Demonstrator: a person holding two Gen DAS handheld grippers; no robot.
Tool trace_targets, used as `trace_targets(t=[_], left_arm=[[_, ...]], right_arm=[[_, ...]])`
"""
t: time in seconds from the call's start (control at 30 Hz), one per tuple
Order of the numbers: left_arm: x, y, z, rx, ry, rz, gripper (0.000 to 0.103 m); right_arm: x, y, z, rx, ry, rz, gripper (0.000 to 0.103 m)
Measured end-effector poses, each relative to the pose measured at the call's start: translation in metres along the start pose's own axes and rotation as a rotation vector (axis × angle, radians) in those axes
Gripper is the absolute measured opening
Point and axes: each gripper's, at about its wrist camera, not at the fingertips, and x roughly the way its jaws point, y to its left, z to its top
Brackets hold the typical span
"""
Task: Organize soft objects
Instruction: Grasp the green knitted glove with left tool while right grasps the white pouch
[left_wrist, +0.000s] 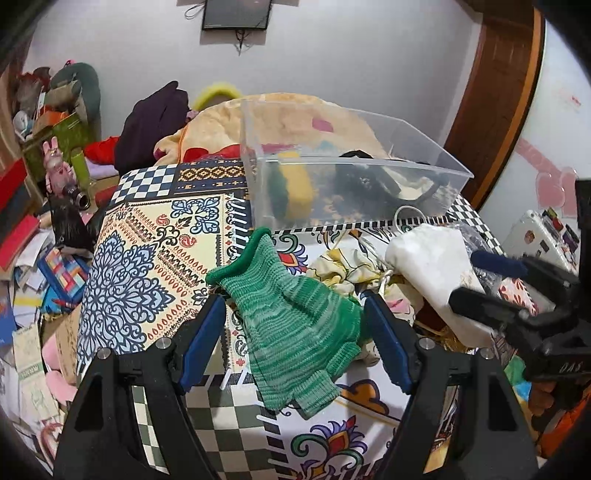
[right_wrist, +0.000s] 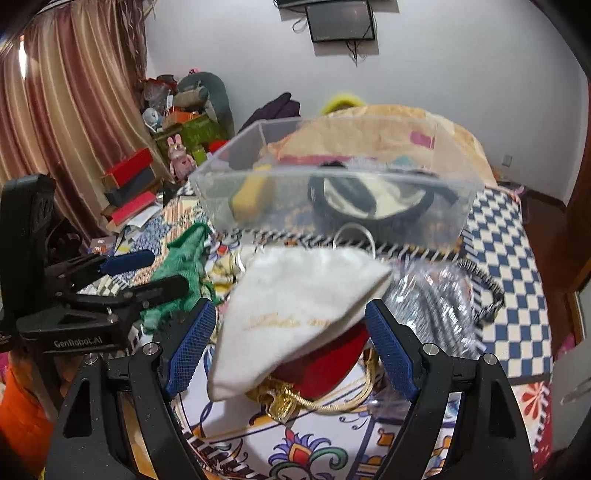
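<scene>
A green knitted glove (left_wrist: 295, 325) lies on the patterned tablecloth (left_wrist: 147, 251) between the wide-open fingers of my left gripper (left_wrist: 295, 321), which do not touch it. The glove also shows in the right wrist view (right_wrist: 177, 273). A white cloth pouch (right_wrist: 295, 306) lies between the wide-open fingers of my right gripper (right_wrist: 291, 336), over a red pouch (right_wrist: 325, 365) with gold cord. The white pouch also shows in the left wrist view (left_wrist: 436, 273). A clear plastic bin (left_wrist: 354, 173) stands behind, holding a yellow-green sponge (left_wrist: 295, 188) and a black item (left_wrist: 373, 181).
A floral scrunchie (left_wrist: 343, 269) lies between the glove and the pouch. A crinkled clear bag (right_wrist: 439, 299) and a black headband (right_wrist: 491, 295) lie right of the pouch. A folded blanket (right_wrist: 388, 129) sits behind the bin. Clutter fills the floor on the left (left_wrist: 33, 258).
</scene>
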Motion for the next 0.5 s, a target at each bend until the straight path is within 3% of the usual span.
trace_targets(t=[0.07,0.13,0.27,0.43,0.5], left_arm=[[0.0024,0.0021,-0.0029,-0.026,0.0,-0.01,0.076],[0.0045,0.0037,-0.0044,-0.053,0.008,-0.021,0.068],[0.0057,0.0065,-0.0073,-0.091,0.01,-0.044,0.061],[0.0018,0.006,-0.0092,-0.082,0.006,-0.038,0.038],[-0.0013,0.0082,-0.0097,-0.085,-0.001,-0.025,0.029]], right_arm=[[0.0038,-0.0002,-0.0011,0.008,0.014,0.013,0.077],[0.0057,-0.0006,-0.0015,0.016,0.026,0.038,0.061],[0.0044,0.0015,-0.0015,0.007,0.021,0.035,0.044],[0.0016,0.0039,-0.0047,-0.026,0.005,0.008,0.021],[-0.0011,0.0044,-0.0041,-0.033,-0.006,0.009,0.018]])
